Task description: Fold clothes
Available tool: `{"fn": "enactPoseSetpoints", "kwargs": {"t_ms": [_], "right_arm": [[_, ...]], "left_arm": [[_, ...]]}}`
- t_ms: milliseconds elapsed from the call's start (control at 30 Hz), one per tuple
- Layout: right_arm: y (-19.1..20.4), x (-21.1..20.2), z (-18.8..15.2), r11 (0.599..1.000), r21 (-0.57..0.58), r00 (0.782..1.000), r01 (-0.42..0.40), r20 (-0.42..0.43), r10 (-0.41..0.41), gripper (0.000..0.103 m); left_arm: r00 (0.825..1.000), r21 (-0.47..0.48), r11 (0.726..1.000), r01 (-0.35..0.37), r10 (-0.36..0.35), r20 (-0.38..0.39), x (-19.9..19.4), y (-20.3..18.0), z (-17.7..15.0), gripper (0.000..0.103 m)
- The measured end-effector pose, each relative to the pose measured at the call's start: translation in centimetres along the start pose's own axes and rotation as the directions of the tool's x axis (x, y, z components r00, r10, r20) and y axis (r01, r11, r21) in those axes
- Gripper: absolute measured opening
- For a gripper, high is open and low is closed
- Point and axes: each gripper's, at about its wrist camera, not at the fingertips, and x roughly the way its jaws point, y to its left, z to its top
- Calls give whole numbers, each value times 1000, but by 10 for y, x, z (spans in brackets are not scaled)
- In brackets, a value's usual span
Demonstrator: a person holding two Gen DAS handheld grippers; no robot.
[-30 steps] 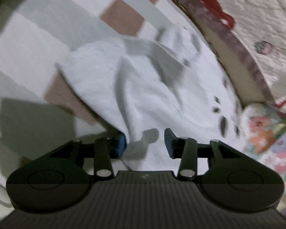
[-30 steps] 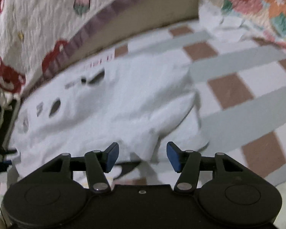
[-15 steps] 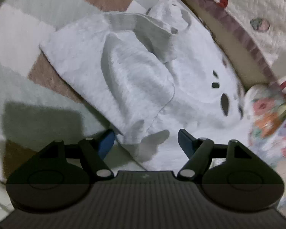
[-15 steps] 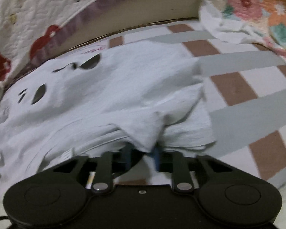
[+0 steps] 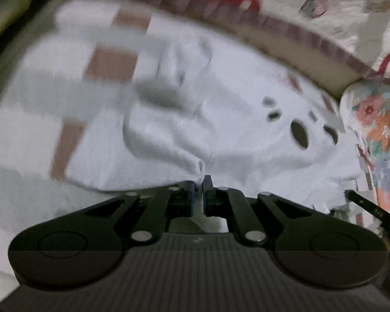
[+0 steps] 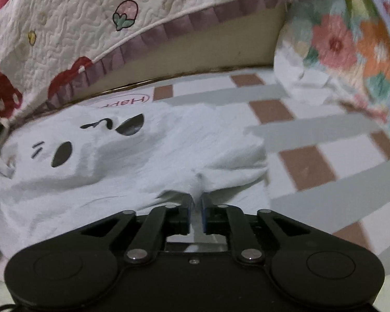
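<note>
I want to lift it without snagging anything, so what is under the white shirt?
The white shirt lies on a checked sheet, visible around its edges. Both claws, left and right, pinch its near edge. Anything beneath its middle is covered.

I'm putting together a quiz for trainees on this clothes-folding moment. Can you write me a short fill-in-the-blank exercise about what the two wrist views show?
1. Both the left hand-held gripper and the right hand-held gripper are shut on the ____ cotton garment with black printed marks.
2. The garment lies on a checked sheet of white, grey and ____ squares.
3. The quilted cream cover behind it carries a small ____ motif.

Missing words: white; brown; strawberry
</note>
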Motion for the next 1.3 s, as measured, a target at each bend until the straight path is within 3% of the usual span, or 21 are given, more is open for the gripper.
{"fn": "enactPoseSetpoints", "kwargs": {"t_ms": [33,167,267,333,400,433,467,500,567,667,733,867,933,1033,1067,1100,1200,1300], "right_arm": [[-1,3,-1,1000,7,1000,1,-1,-1,28],[-4,16,-4,999,34,1000,7,-5,-6,38],[-7,26,-6,998,54,1000,11,-7,-10,58],[-9,33,-8,998,68,1000,13,-9,-13,57],[-4,36,0,999,37,1000,31,-5,-31,56],[-1,37,5,999,16,999,42,-2,-42,47],[1,36,9,999,-5,999,49,8,-49,22],[3,34,12,999,-18,999,49,20,-49,11],[7,28,15,998,-35,998,48,46,-46,11],[10,15,17,997,-59,995,55,83,-50,10],[9,8,19,996,-69,995,58,90,-52,10],[3,-4,18,994,-84,994,70,94,-62,10],[0,-9,15,994,-81,994,72,93,-64,10],[-2,-13,10,995,-71,994,74,84,-68,10],[-3,-12,9,995,-64,994,74,80,-69,10],[-5,-10,8,996,-56,995,73,77,-69,11],[-9,-5,6,997,-31,995,71,69,-69,11],[-13,1,4,998,-6,996,69,60,-69,14]], "left_arm": [[998,-51,998,33,-35,-43,6,9,-1,6],[986,-173,979,110,-130,-106,17,30,-3,13],[963,-177,964,199,-226,-149,20,28,-5,14],[952,-158,957,242,-266,-153,17,20,-8,22],[970,-91,980,176,-188,-151,16,11,-11,38],[978,-57,988,141,-148,-148,16,6,-12,38],[985,-27,996,90,-93,-145,16,3,-13,38],[989,3,999,39,-38,-140,17,1,-14,38],[992,57,997,-50,56,-114,16,-3,-13,43],[991,29,999,-25,29,-132,17,1,-13,53],[985,5,999,37,-36,-168,19,2,-16,55],[986,36,999,21,-14,-165,26,-7,-16,60],[988,-2,1000,27,-27,-152,23,-2,-15,63],[988,-127,989,79,-95,-121,21,14,-18,60],[987,-134,986,98,-114,-117,22,14,-20,53],[985,-139,983,117,-133,-113,24,13,-21,31],[995,-61,995,78,-82,-55,22,-1,-18,8],[999,26,999,31,-32,38,9,-12,-15,7]]}}
